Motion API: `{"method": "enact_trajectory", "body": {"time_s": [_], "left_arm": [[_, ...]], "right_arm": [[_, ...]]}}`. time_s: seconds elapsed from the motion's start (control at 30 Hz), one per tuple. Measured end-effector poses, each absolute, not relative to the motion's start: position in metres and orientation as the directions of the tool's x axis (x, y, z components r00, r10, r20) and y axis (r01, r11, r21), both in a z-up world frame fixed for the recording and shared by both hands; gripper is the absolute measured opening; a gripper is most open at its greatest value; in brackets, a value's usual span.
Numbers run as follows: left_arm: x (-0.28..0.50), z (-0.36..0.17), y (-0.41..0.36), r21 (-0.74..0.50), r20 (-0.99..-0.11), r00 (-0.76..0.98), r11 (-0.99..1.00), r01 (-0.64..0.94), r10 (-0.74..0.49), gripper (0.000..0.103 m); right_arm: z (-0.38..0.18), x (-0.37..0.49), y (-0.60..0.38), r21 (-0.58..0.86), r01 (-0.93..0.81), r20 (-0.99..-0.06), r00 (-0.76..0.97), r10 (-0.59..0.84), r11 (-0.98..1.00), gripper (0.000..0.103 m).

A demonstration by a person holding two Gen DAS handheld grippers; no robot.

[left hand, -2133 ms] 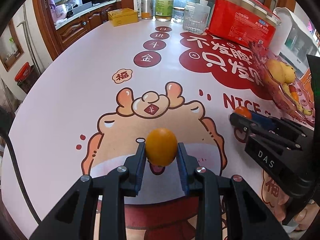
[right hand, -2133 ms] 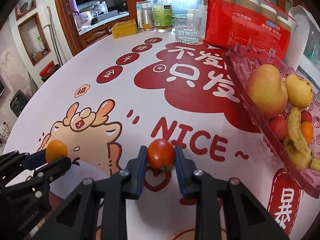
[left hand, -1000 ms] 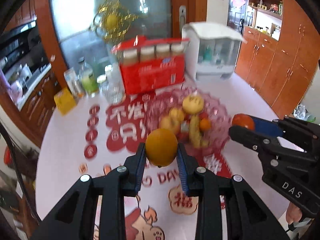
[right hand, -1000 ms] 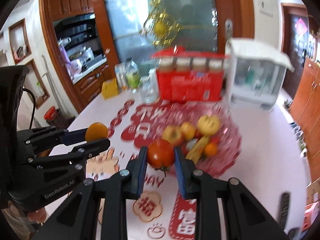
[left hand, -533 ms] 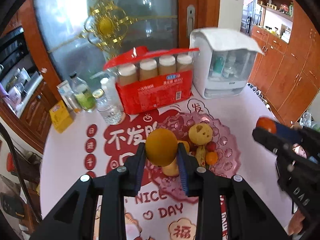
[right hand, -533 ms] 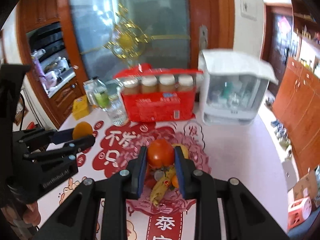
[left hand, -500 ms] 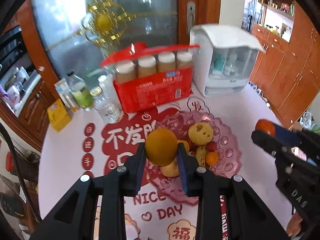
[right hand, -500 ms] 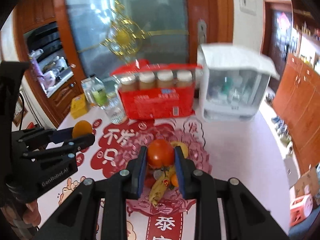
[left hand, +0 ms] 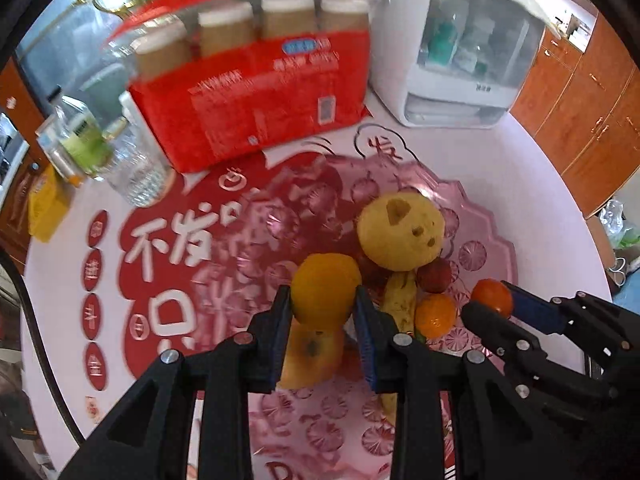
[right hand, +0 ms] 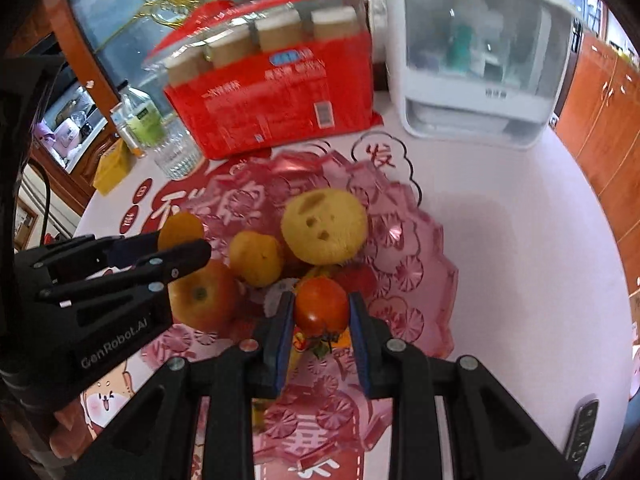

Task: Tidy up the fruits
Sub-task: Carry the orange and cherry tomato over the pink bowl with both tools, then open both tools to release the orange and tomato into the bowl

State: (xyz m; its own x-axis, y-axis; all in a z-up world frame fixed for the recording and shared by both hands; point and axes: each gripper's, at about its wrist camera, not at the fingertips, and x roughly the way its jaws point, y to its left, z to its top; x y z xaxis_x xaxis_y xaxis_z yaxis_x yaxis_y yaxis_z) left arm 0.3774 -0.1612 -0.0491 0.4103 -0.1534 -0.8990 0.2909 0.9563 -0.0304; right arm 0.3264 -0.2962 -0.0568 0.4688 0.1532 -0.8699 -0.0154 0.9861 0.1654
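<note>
left gripper (left hand: 323, 320) pinching the orange (left hand: 325, 291), right gripper (right hand: 321, 326) clamped on the tomato (right hand: 321, 306), both now low over the pink fruit tray (right hand: 416, 276), much nearer than half a second ago. beyond, the red pack (right hand: 280, 104) looms larger.

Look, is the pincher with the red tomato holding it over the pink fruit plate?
Yes, the right gripper is shut on the tomato above the pink plate, where other fruit already lies.
</note>
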Motion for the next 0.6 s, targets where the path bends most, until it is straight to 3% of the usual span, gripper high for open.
{"method": "enact_trajectory", "body": {"time_s": [0.6], "left_arm": [[0.383, -0.084, -0.185, -0.067, -0.907, 0.370, 0.937, 0.343, -0.201, 0.031]], "right_arm": [[-0.089, 0.325, -0.295, 0.104, -0.015, -0.877, 0.469, 0.099, 0.994, 0.028]]}}
